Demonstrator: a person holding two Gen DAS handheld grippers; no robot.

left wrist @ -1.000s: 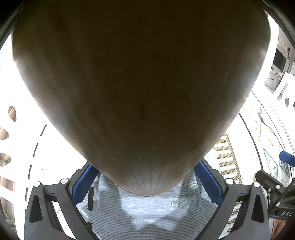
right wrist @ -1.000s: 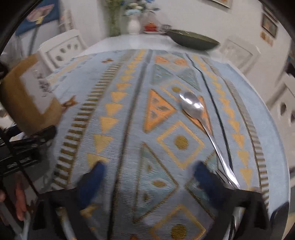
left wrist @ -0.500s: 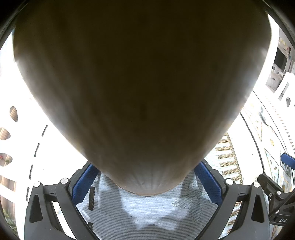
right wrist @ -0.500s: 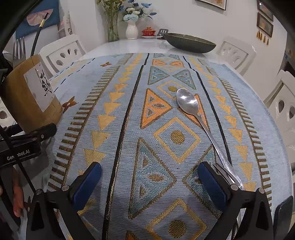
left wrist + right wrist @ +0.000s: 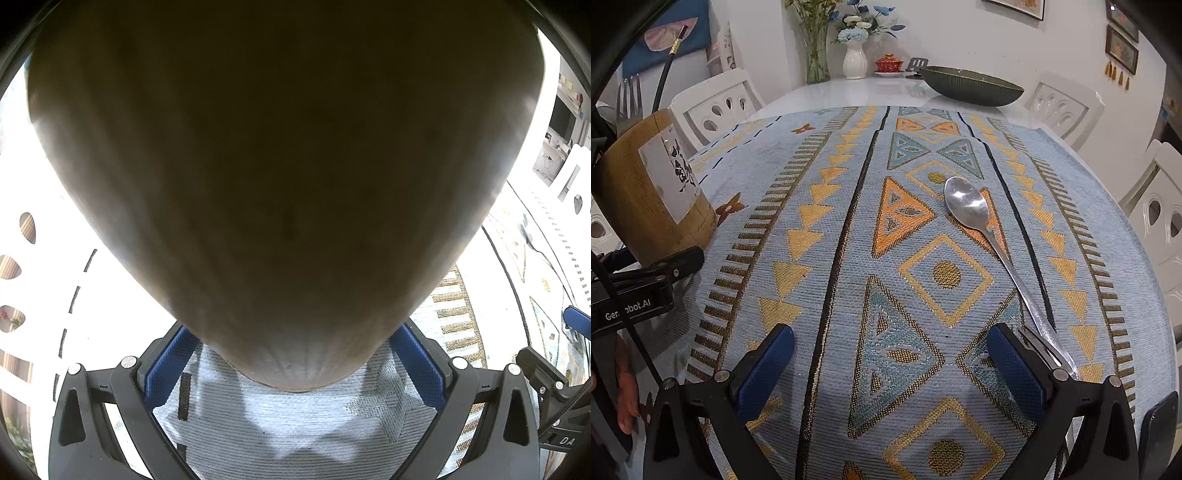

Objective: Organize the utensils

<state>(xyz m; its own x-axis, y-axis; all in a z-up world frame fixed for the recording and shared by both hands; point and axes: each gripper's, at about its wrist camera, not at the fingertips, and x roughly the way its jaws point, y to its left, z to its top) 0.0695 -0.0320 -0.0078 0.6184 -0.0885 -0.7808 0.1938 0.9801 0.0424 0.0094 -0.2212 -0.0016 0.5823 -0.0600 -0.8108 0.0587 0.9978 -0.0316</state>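
Observation:
A wooden utensil holder [image 5: 280, 177] fills the left wrist view. My left gripper [image 5: 291, 354] has a blue pad on each side of its base and grips it. In the right wrist view the same holder [image 5: 653, 192] stands at the far left with a fork [image 5: 629, 99] and a dark chopstick [image 5: 666, 70] in it. A metal spoon [image 5: 990, 236] lies on the patterned cloth, bowl away from me. My right gripper [image 5: 890, 373] is open and empty above the cloth. Its right finger [image 5: 1015, 373] is just left of the spoon's handle end.
A patterned blue and orange cloth [image 5: 849, 258] covers the near part of the white table. A dark green bowl [image 5: 971, 86], a white vase of flowers [image 5: 855, 59] and a red lidded cup [image 5: 888, 63] stand at the far end. White chairs [image 5: 1063, 107] surround the table.
My right gripper has moved a little forward and steadied, and the spoon now lies nearer its right finger. The left gripper still grips the holder in the same place.

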